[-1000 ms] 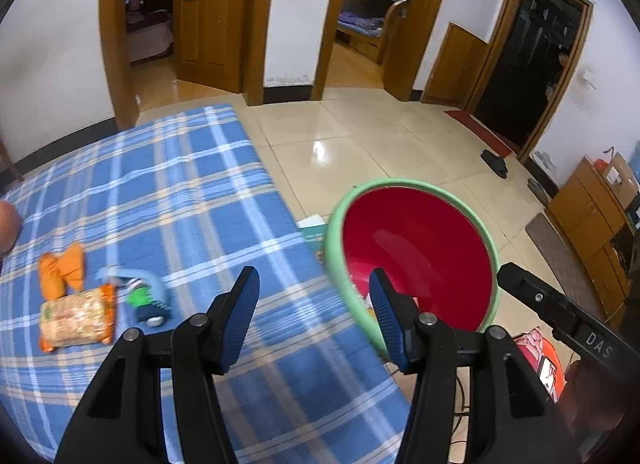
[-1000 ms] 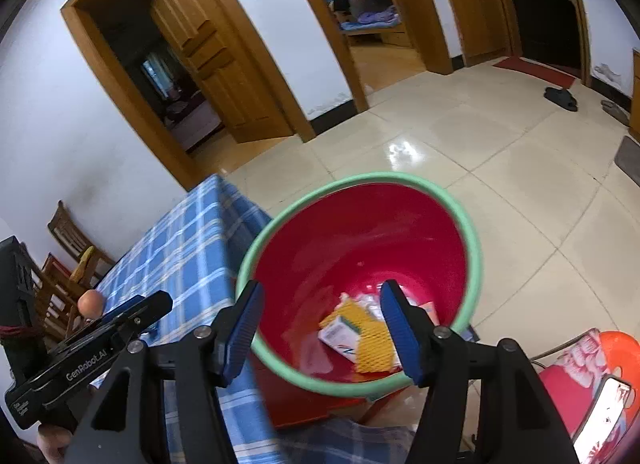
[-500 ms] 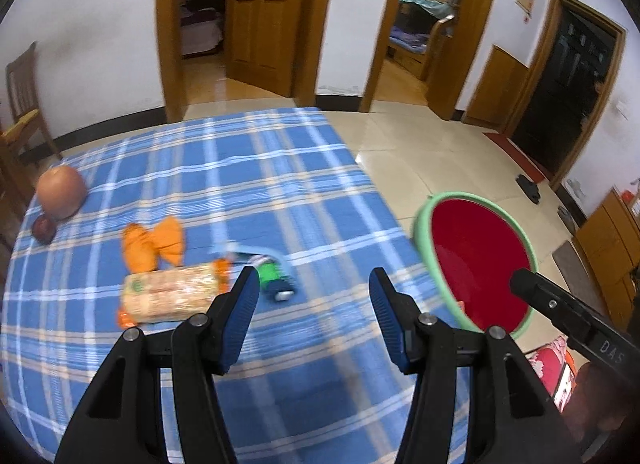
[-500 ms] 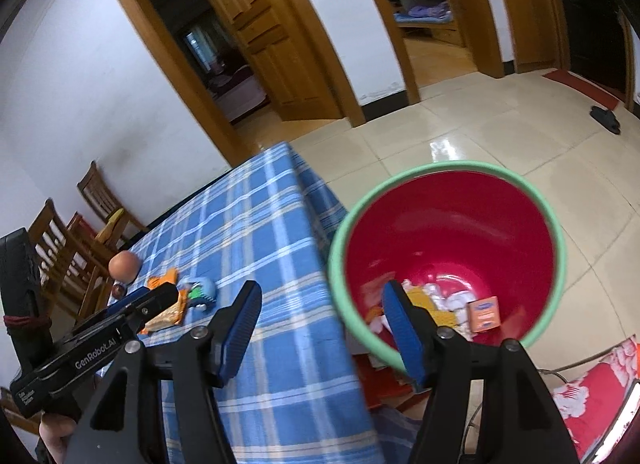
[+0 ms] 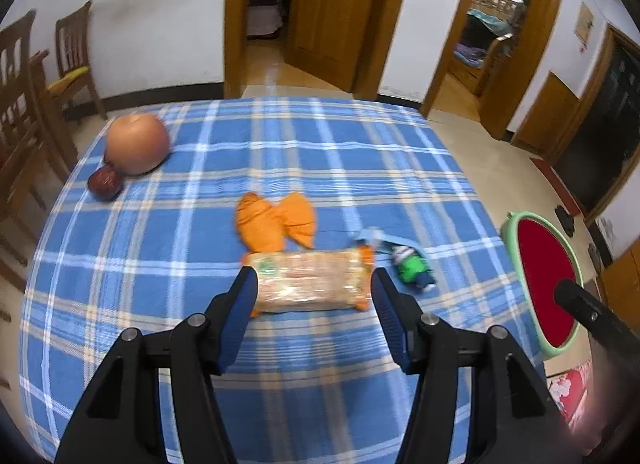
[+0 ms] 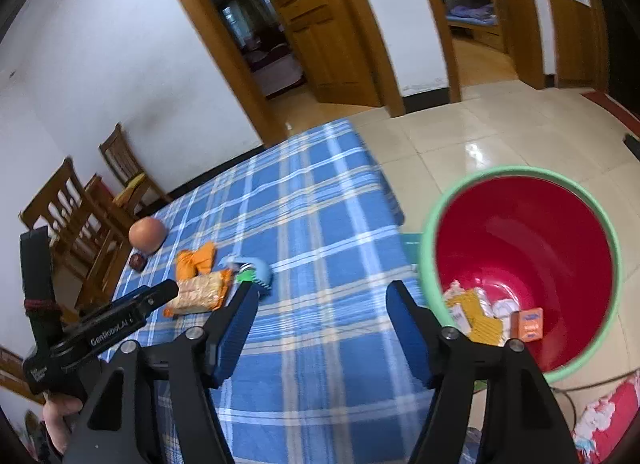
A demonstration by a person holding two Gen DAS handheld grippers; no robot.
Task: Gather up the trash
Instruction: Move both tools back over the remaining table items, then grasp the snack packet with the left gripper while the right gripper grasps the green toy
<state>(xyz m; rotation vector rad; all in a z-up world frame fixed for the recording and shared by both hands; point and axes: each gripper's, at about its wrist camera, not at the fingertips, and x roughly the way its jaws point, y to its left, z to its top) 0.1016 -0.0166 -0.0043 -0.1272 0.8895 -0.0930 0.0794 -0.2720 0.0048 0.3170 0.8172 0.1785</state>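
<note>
Blue plaid cloth with white and tan lines over the surface (image 5: 160, 248). Orange crumpled wrapper (image 5: 276, 220), clear orange-ended snack packet (image 5: 310, 280), green-and-blue scrap (image 5: 412, 266), tan-orange round fruit (image 5: 137, 148), dark red small fruit (image 5: 105, 183). At right edge of frame, red bucket (image 6: 520, 232) with pale green rim; black claws with blue pads (image 5: 236, 320).

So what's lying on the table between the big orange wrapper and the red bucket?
In the left wrist view, a small blue-and-green wrapper lies between the snack packet and the red bucket; beyond it, only bare checked tablecloth.

Two black handheld grippers with blue-padded fingers: left gripper (image 5: 313, 288) angled downward, jaws apart; right gripper (image 6: 320, 302) empty, jaws just opening wider.
</note>
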